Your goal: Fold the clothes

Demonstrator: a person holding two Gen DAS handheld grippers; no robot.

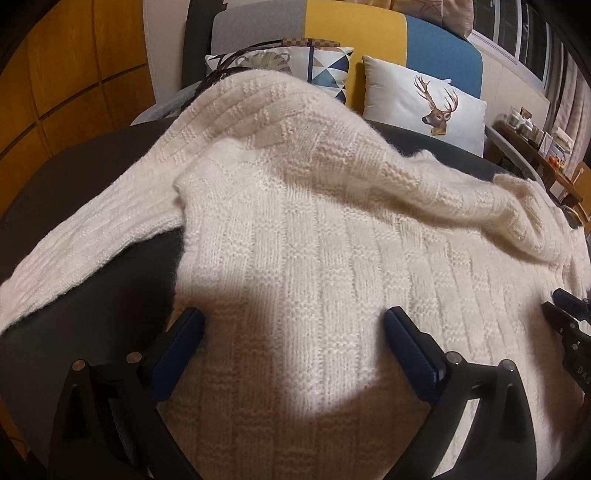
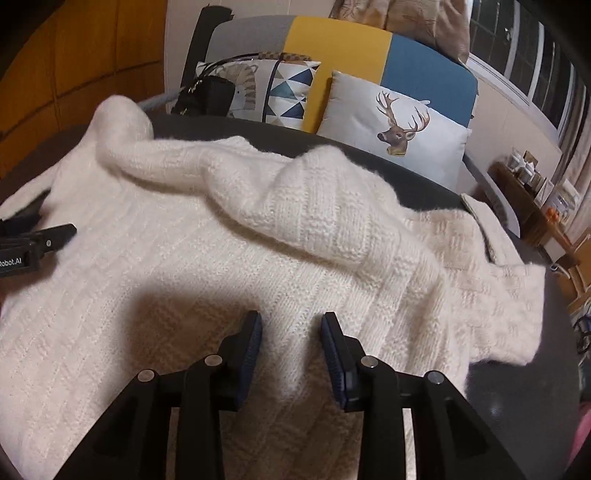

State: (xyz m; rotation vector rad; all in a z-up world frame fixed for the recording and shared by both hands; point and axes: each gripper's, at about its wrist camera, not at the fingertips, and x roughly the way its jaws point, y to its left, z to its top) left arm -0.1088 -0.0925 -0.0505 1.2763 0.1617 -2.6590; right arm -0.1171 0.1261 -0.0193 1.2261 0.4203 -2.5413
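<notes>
A cream knitted sweater (image 1: 314, 240) lies spread on a dark grey surface (image 1: 92, 325). One sleeve (image 1: 406, 177) is folded across the body, and the other sleeve (image 1: 74, 240) trails off to the lower left. My left gripper (image 1: 293, 314) hovers over the lower body with its jaws wide open and nothing between them. In the right wrist view the same sweater (image 2: 184, 258) fills the middle, with the folded sleeve (image 2: 295, 206) on top. My right gripper (image 2: 291, 319) stands over the knit with its jaws apart, the pads (image 2: 255, 332) clear of the fabric.
Behind the dark surface stand a deer cushion (image 1: 432, 107) and a geometric cushion (image 1: 325, 70) against a grey, yellow and blue backrest (image 1: 354, 33). A black bag (image 2: 210, 96) sits at the back left. Wooden panels (image 1: 74, 74) are left, a cluttered shelf (image 1: 535, 140) right.
</notes>
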